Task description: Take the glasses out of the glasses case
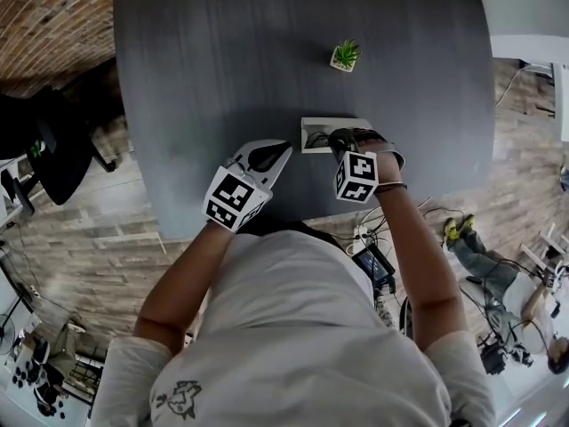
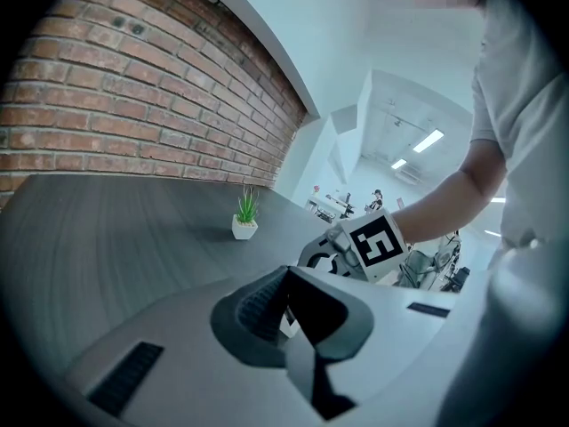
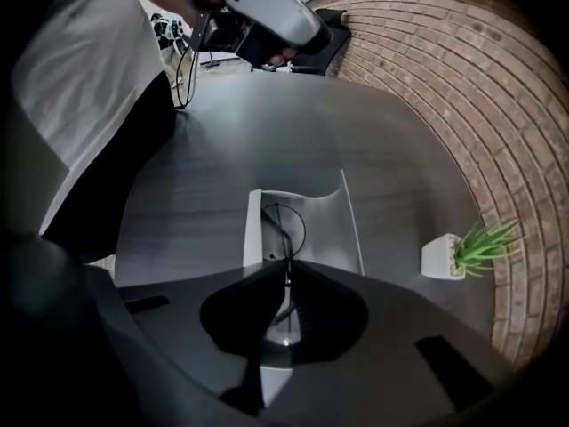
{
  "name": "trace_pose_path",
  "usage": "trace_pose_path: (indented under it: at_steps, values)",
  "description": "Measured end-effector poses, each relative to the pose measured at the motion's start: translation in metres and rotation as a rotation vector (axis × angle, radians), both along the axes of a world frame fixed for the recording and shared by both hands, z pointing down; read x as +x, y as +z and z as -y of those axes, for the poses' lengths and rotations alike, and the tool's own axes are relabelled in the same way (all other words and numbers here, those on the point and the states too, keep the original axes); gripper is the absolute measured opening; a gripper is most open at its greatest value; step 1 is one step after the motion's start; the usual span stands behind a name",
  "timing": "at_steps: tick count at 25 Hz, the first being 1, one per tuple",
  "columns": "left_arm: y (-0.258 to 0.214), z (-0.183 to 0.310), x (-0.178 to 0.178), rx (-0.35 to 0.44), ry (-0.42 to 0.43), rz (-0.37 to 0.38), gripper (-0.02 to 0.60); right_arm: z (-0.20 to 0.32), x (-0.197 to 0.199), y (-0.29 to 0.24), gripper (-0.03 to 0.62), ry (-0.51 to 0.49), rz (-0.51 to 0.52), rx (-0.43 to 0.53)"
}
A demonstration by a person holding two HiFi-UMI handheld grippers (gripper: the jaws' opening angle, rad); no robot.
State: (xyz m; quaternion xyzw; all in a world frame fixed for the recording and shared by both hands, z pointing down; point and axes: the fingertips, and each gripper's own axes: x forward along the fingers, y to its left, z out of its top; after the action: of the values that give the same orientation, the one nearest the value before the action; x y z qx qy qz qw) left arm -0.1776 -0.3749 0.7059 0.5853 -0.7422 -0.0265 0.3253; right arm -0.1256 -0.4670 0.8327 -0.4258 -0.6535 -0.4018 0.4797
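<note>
A white glasses case (image 1: 313, 135) lies open on the dark grey table (image 1: 222, 78), near its front edge. Inside the case (image 3: 324, 225) rest thin black-framed glasses (image 3: 284, 228). My right gripper (image 1: 342, 142) points steeply down into the case. In the right gripper view its jaws (image 3: 286, 269) stand nearly together, with the thin frame pinched between the pads. My left gripper (image 1: 269, 157) hovers just left of the case, apart from it. Its jaws (image 2: 286, 283) are shut with nothing in them. The left gripper view hides the case behind these jaws.
A small potted plant (image 1: 345, 56) in a white pot stands farther back on the table, beyond the case. The person's torso fills the near side below the table's front edge. A black chair (image 1: 53, 149) stands off the table's left side.
</note>
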Motion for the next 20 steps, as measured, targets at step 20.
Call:
trace_pose_path:
  at_steps: [20]
  values:
    - [-0.028, 0.001, 0.015, 0.002, 0.023, 0.067, 0.011, 0.004, -0.006, -0.055, 0.012, 0.045, 0.193, -0.017]
